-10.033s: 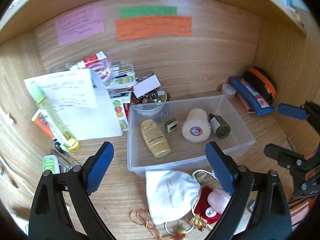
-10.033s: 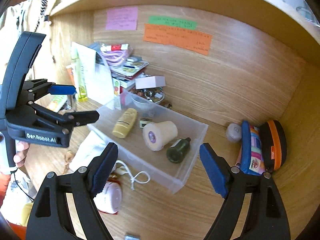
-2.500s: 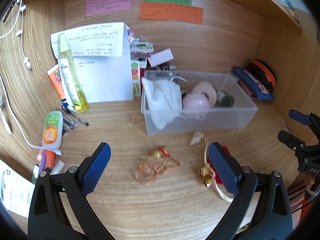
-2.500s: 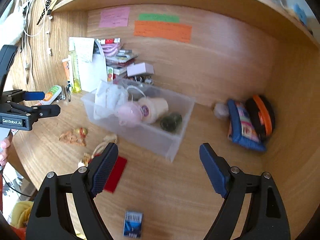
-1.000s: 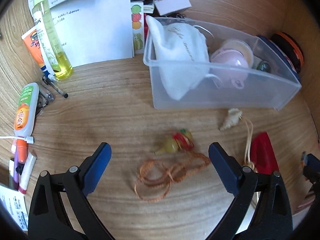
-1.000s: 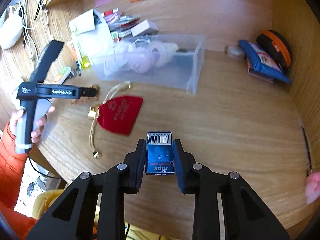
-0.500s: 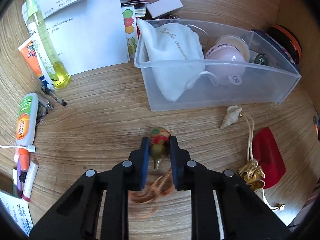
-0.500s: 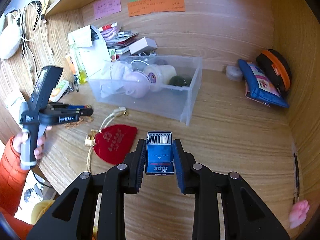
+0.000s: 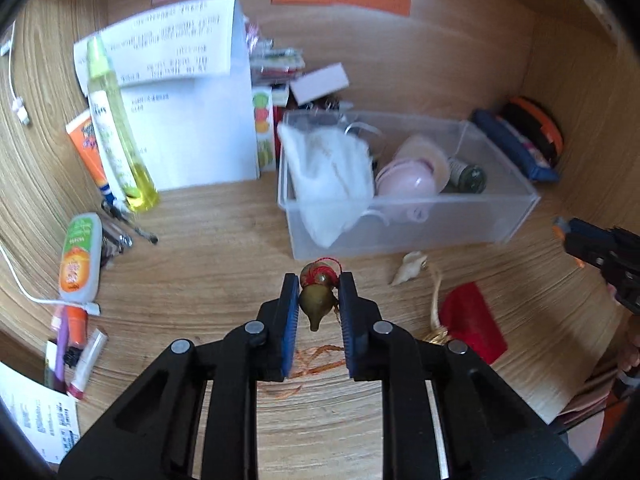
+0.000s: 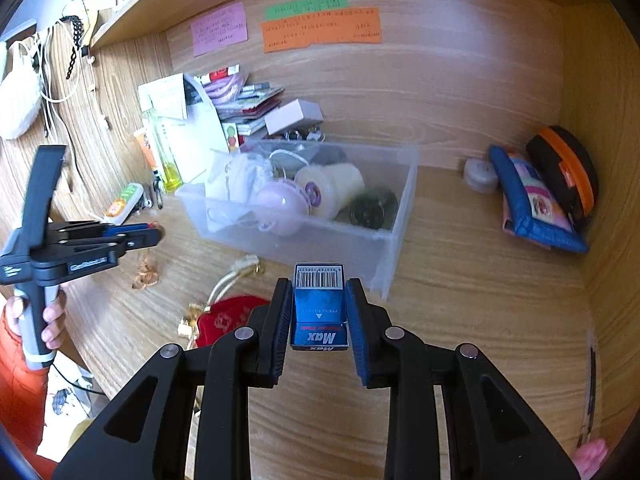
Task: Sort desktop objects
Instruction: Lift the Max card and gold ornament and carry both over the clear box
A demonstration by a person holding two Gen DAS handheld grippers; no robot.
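My left gripper [image 9: 319, 294] is shut on a small brass gourd charm [image 9: 318, 294] with red thread, held above the desk; its orange cord [image 9: 316, 358] trails below. My right gripper [image 10: 319, 306] is shut on a blue Max staple box [image 10: 319, 308], held in front of the clear plastic bin [image 10: 384, 240]. The bin [image 9: 516, 208] holds a white pouch [image 9: 330, 176], a pink round case [image 9: 404, 180], a cream roll and a dark bottle. The left gripper also shows in the right wrist view [image 10: 154, 234], left of the bin.
A red pouch [image 9: 474, 322] with gold cord and a seashell [image 9: 408, 272] lie in front of the bin. Tubes, a yellow bottle [image 9: 116, 128] and papers stand at the left. A blue pencil case [image 10: 532, 204] and an orange-black case sit at the right wall.
Both grippers have risen with their loads. The left one has lifted the gourd charm off the desk and drawn back from the bin. The right one has come closer to the bin.
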